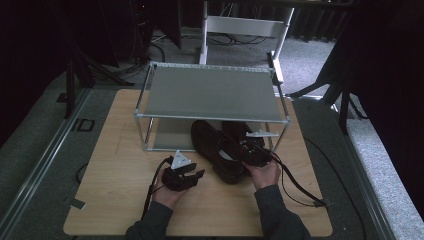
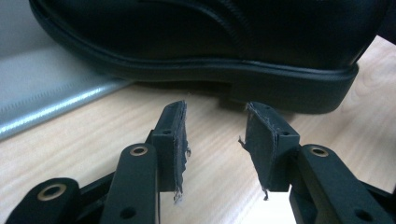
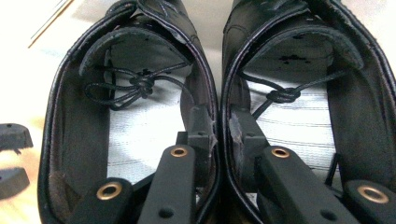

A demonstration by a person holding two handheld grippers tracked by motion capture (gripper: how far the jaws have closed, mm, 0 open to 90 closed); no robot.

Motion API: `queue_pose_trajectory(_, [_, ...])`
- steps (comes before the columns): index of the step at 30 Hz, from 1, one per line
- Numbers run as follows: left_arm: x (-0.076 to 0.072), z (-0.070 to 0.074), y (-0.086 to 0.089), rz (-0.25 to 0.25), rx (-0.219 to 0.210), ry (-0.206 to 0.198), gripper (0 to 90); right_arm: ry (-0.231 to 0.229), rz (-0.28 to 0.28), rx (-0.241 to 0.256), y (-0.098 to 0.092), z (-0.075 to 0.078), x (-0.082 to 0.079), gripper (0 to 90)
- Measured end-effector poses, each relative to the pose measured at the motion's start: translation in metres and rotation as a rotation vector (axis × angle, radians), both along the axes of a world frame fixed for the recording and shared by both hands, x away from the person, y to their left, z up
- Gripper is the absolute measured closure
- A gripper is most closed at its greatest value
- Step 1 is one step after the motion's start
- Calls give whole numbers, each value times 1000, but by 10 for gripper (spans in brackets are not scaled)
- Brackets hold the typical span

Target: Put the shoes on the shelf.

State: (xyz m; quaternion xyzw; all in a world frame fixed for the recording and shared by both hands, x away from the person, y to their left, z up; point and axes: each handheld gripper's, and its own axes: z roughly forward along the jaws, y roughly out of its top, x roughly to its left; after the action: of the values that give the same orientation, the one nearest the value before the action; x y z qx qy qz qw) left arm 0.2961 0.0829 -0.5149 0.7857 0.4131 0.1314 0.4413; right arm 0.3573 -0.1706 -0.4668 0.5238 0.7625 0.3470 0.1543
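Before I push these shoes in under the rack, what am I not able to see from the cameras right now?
- Toes of the black shoes: in the high view the rack's top shelf covers them.
- Lower shelf: mostly shadowed under the top shelf in the high view; its depth is unclear.
- Right gripper: one jaw inside each shoe, pinching the two inner walls; how firm is unclear.
- Left gripper: open; the shoe's upper is cut off by the top edge.

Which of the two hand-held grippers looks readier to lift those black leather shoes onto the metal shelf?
The right gripper. One jaw sits inside each of the black leather shoes, pinching their two touching inner walls together. The left gripper hangs open beside a sole, holding nothing. The grey metal shelf stands just behind.
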Motion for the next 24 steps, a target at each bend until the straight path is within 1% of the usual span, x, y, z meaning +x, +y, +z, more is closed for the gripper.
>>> queue_pose_trajectory(4, [4, 2, -7, 2, 5, -2, 596, -14, -26, 5, 6, -1, 4, 805])
queue_pose_trajectory(5, [7, 4, -15, -2, 15, -2, 598, -19, -33, 2, 8, -1, 6, 804])
queue_pose_trajectory(6, [7, 4, -15, -2, 15, -2, 603, -22, -40, 7, 9, -1, 6, 805])
queue_pose_trajectory(7, [8, 4, -18, -5, 18, 1, 604, -25, -49, 14, 10, -2, 7, 805])
queue_pose_trajectory(8, [11, 4, -26, -16, 32, 1, 608, -25, -61, 23, 11, -3, 8, 805])
queue_pose_trajectory(9, [11, 4, -26, -16, 32, 1, 608, -25, -61, 23, 11, -3, 8, 805])
queue_pose_trajectory(10, [14, 3, -31, -18, 49, 0, 608, -29, -71, 29, 12, -5, 8, 805])
queue_pose_trajectory(11, [18, 2, -36, -19, 59, 1, 610, -37, -96, 35, 15, -8, 9, 804])
queue_pose_trajectory(12, [21, 1, -40, -12, 65, 3, 611, -40, -105, 40, 16, -9, 10, 804])
queue_pose_trajectory(13, [21, 1, -40, -12, 65, 3, 621, -40, -105, 40, 16, -9, 10, 804])
queue_pose_trajectory(14, [26, 1, -41, -2, 63, 5, 622, -49, -133, 49, 19, -13, 11, 804])
queue_pose_trajectory(15, [26, 1, -41, -2, 63, 5, 623, -49, -133, 49, 19, -13, 11, 804])
queue_pose_trajectory(16, [30, 0, -41, 7, 74, 1, 624, -53, -161, 51, 22, -16, 12, 804])
queue_pose_trajectory(17, [30, 0, -41, 7, 74, 1, 627, -60, -172, 52, 23, -17, 12, 804])
queue_pose_trajectory(18, [35, -1, -40, 15, 74, 4, 629, -66, -181, 51, 24, -17, 12, 804])
queue_pose_trajectory(19, [35, -1, -40, 15, 74, 4, 633, -66, -181, 51, 24, -17, 12, 804])
queue_pose_trajectory(20, [38, -2, -42, 21, 92, 4, 643, -77, -199, 31, 27, -18, 13, 803])
queue_pose_trajectory(21, [38, -2, -42, 21, 92, 4, 651, -77, -199, 31, 27, -18, 13, 803])
queue_pose_trajectory(22, [41, -4, -43, 30, 102, -8, 664, -87, -216, -5, 34, -17, 14, 802])
queue_pose_trajectory(23, [41, -4, -43, 30, 102, -8, 666, -87, -216, -5, 34, -17, 14, 802])
queue_pose_trajectory(24, [43, -5, -41, 36, 100, -9, 667, -84, -232, -3, 36, -17, 16, 802])
